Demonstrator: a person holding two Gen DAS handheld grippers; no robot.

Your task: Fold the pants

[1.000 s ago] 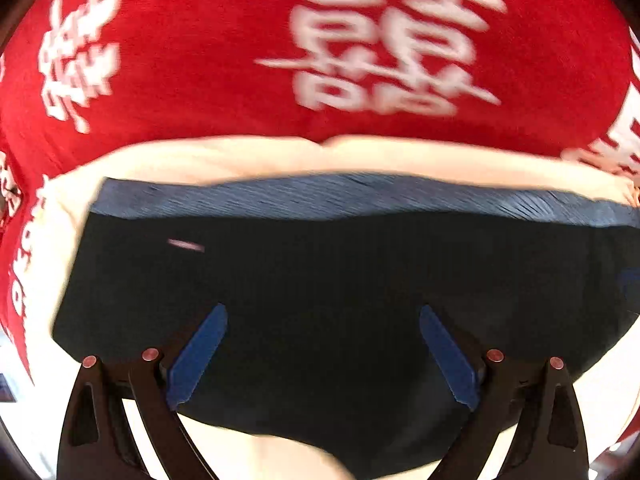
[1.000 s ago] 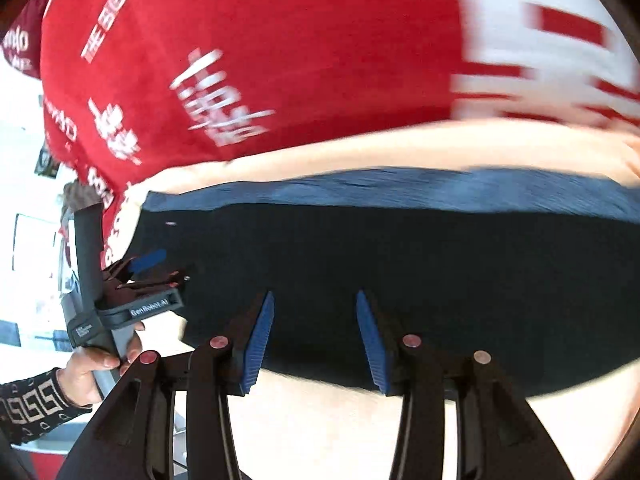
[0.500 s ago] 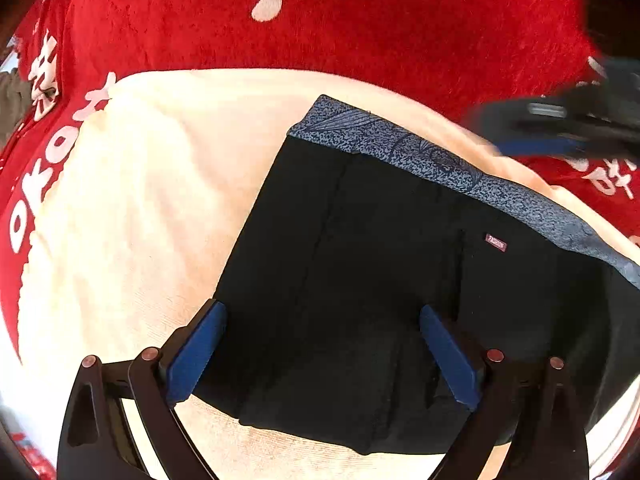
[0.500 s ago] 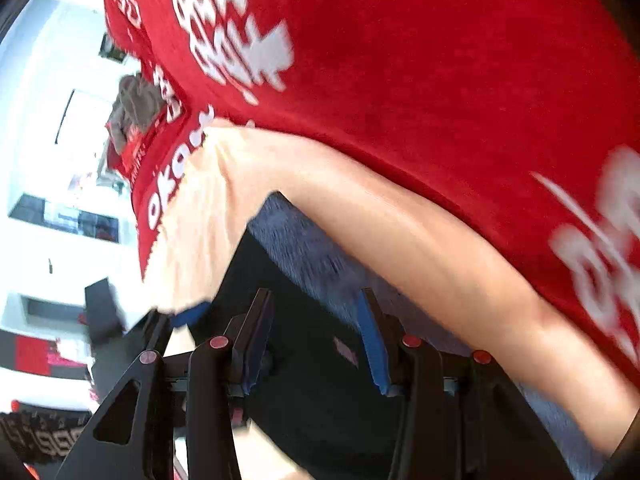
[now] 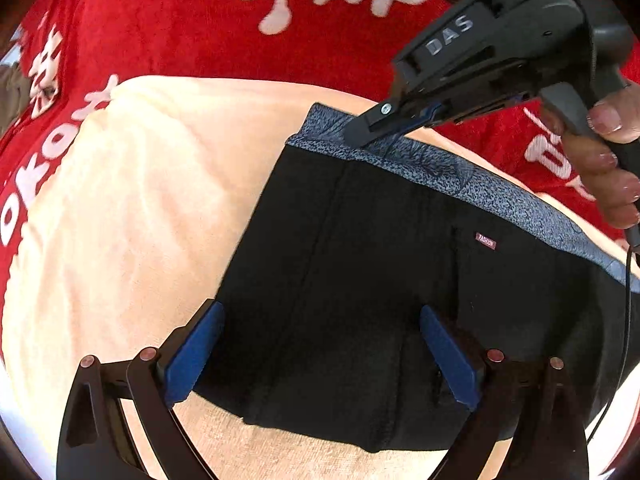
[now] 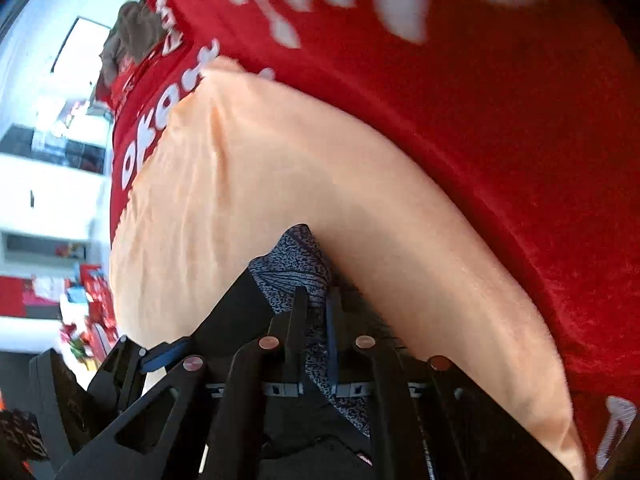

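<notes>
Black pants with a "FASHION" tag, flat on a cream towel over red lettered cloth; right gripper, marked "DAS", has just closed onto their speckled blue waistband; left gripper spread wide above them.

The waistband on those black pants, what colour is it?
Speckled blue-grey, a mottled print, on the waistband; clearest in the left wrist view.

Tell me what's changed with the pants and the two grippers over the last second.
The right gripper swung to the waistband corner and its fingers have just been closing, now pinching it. The left gripper shifted toward the pants' side edge, open. The pants lie flat on the peach towel.
</notes>
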